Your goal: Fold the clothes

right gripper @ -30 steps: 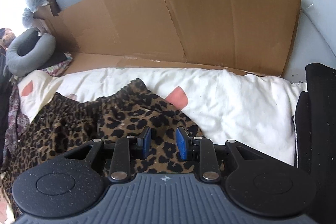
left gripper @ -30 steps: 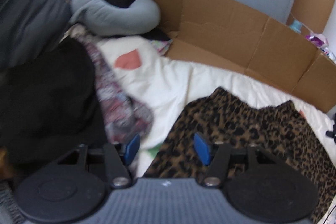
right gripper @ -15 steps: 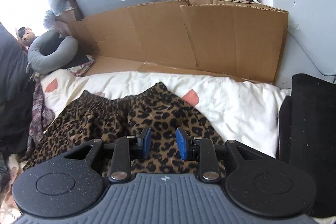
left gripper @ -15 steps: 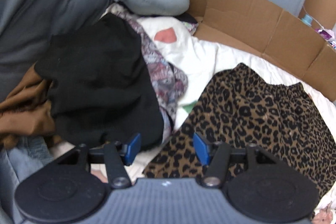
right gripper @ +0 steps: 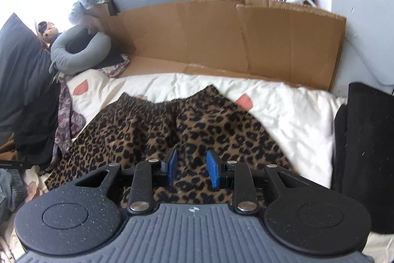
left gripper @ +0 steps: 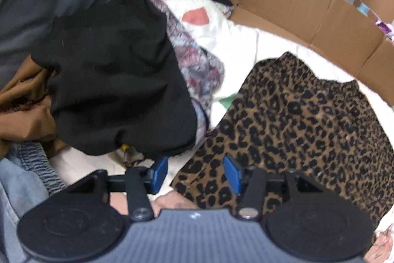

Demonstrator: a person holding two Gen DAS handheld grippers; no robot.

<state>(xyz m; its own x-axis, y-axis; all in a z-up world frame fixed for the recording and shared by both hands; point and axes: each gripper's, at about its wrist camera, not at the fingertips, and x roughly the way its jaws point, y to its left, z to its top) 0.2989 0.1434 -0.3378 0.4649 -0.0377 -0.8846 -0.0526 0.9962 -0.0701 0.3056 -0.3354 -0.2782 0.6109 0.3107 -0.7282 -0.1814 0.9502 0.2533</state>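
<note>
Both tools have drawn back toward the near hem, and more of the brown-and-black leopard-print fabric skirt (right gripper: 197, 120) shows, spread flat on the cream quilted bed (right gripper: 290, 112). Left tool (left gripper: 195, 173) is closing on nothing, its right pad above the hem corner. Right tool (right gripper: 190, 168) hangs part-open and empty over mid-cloth. It looks soft, light and floppy; best pinched at the hem corners.

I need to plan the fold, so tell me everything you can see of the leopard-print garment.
The leopard-print garment is thin tan fabric with black spots, lying spread out and rumpled on the white bedding. Its gathered elastic waistband lies nearest the cardboard. One lower corner sits between the closing left gripper jaws, unpinched.
</note>
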